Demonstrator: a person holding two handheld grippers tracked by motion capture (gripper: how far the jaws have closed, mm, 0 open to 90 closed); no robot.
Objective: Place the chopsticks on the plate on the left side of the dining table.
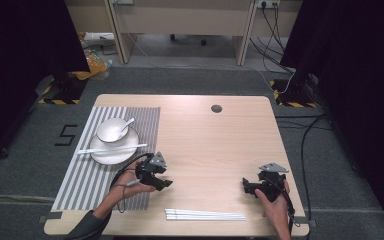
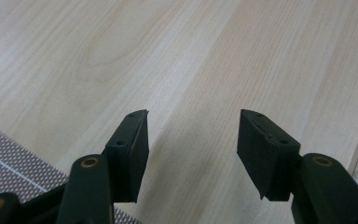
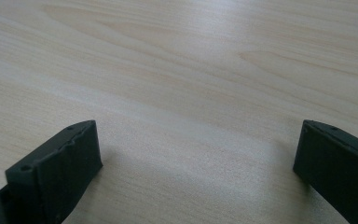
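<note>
Pale wooden table bears long white chopsticks between two wide-open claws.

Two grippers over a wooden table

White chopsticks lie near the front edge, between left gripper and right gripper.
</note>
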